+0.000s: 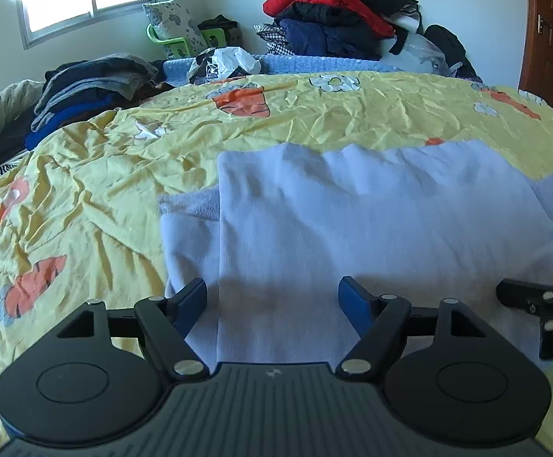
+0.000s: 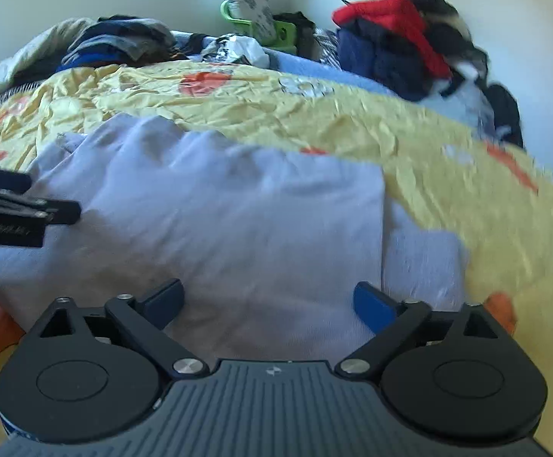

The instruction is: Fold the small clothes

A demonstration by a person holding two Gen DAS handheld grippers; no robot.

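Folding white garment (image 1: 352, 221) on yellow bedspread (image 1: 85, 175).
Hovering left gripper (image 1: 272, 297) and right gripper (image 2: 268, 304) wide open, gripping nothing; pinching hem squarely between both fingertips advised.

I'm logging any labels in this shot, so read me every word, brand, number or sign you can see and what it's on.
No readable text.
Small white emblem on the left tool: a mark, no letters.
White print on the left tool's side, seen from the right wrist: too blurred.
Print on the crumpled bag: too small.
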